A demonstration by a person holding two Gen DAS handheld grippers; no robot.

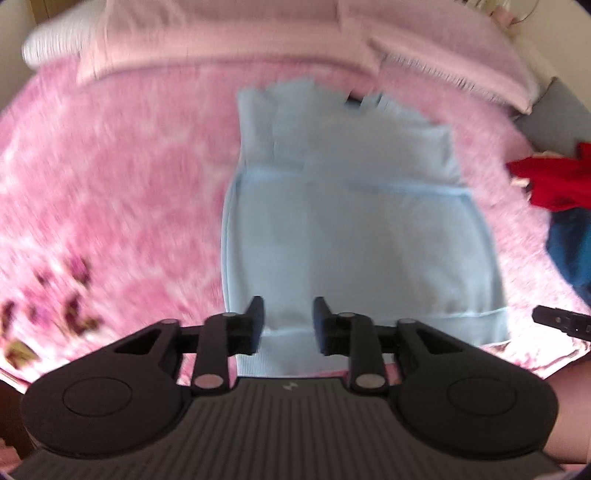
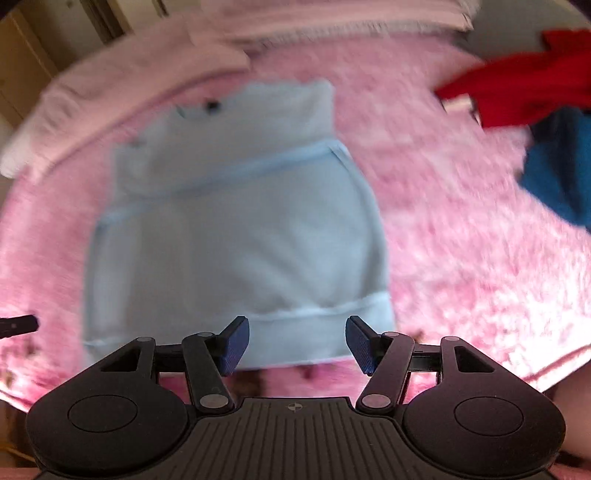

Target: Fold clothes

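A light blue sweatshirt (image 1: pixel 354 229) lies flat on a fluffy pink blanket (image 1: pixel 110 192), sleeves folded in, its ribbed hem nearest me. It also shows in the right wrist view (image 2: pixel 236 236). My left gripper (image 1: pixel 288 321) is open and empty, hovering over the hem's left part. My right gripper (image 2: pixel 297 339) is open and empty, just above the hem's right part. The right gripper's tip shows at the right edge of the left wrist view (image 1: pixel 561 321). Both views are blurred by motion.
A red garment (image 2: pixel 517 88) and a dark blue garment (image 2: pixel 557 173) lie in a pile to the right on the pink blanket (image 2: pixel 461 240). Pale pink pillows (image 1: pixel 229 33) line the far side of the bed.
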